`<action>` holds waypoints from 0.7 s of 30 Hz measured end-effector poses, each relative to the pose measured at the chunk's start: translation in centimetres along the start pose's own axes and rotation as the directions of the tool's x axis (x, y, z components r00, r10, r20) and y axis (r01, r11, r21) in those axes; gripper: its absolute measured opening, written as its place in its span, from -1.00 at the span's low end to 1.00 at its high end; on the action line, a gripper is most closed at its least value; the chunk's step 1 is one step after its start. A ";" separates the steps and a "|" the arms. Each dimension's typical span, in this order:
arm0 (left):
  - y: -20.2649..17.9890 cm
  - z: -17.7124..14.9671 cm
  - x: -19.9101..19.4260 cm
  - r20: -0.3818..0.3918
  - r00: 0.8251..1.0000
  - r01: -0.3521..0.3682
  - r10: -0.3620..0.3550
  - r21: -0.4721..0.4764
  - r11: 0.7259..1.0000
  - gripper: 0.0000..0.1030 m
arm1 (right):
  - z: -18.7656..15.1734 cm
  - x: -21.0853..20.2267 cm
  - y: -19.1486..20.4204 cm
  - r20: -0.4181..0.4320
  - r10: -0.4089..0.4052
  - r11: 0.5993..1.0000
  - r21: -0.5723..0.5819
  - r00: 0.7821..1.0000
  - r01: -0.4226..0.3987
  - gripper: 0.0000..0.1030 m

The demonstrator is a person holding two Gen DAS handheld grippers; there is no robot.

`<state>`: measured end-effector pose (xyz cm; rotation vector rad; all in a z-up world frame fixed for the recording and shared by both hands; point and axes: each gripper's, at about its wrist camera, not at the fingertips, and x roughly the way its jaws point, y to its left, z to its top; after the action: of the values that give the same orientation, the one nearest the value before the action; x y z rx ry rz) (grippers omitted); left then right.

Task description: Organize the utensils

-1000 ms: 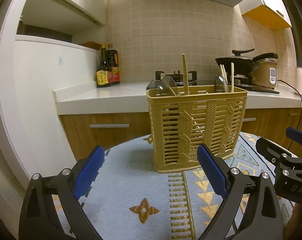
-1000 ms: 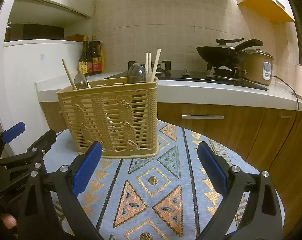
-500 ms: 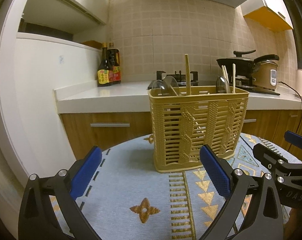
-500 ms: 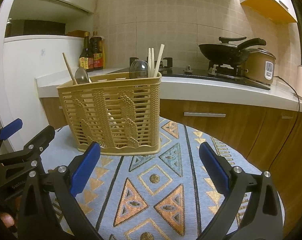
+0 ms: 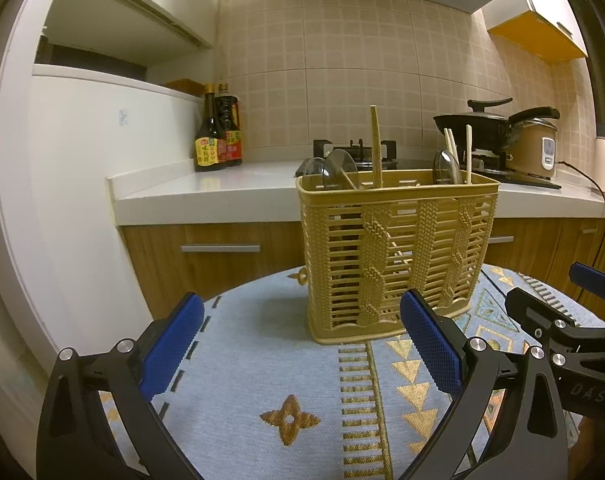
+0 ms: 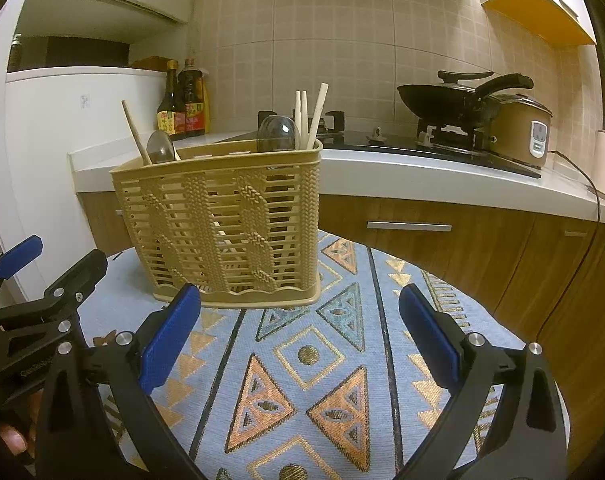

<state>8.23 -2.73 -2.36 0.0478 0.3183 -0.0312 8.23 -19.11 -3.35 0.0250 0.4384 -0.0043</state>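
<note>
A tan woven plastic utensil basket [image 5: 394, 256] stands upright on a round table with a blue patterned cloth [image 5: 262, 380]; it also shows in the right wrist view [image 6: 222, 228]. Spoons [image 5: 338, 164] and wooden chopsticks [image 5: 376, 140] stick up out of it, with more chopsticks [image 6: 312, 114] and a spoon [image 6: 276, 138] at its right end. My left gripper [image 5: 300, 344] is open and empty, a little in front of the basket. My right gripper [image 6: 298, 336] is open and empty, in front of the basket and to its right.
A white counter [image 5: 206, 192] with wooden drawers runs behind the table. Two sauce bottles [image 5: 218, 136] stand on it at the left. A gas hob with a black wok [image 6: 458, 100] and a rice cooker [image 6: 522, 128] are at the right.
Both grippers have drawn slightly back and down from the basket, so it sits a little higher in both views. Both stay open and empty.
</note>
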 end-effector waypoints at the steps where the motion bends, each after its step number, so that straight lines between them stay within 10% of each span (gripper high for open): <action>1: 0.0 0.0 0.0 0.000 1.000 0.000 0.000 0.000 1.000 0.86 | 0.0 0.1 -0.1 -0.001 0.002 1.000 0.002 1.000 -0.002 0.84; 21: 0.0 -0.1 0.2 -0.012 1.000 -0.007 0.007 0.001 1.000 0.86 | 0.0 0.5 -0.1 -0.015 -0.004 1.000 0.010 1.000 0.004 0.84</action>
<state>8.44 -2.72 -2.49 0.0500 0.3304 -0.0242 8.72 -19.19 -3.56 0.0343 0.4534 -0.0103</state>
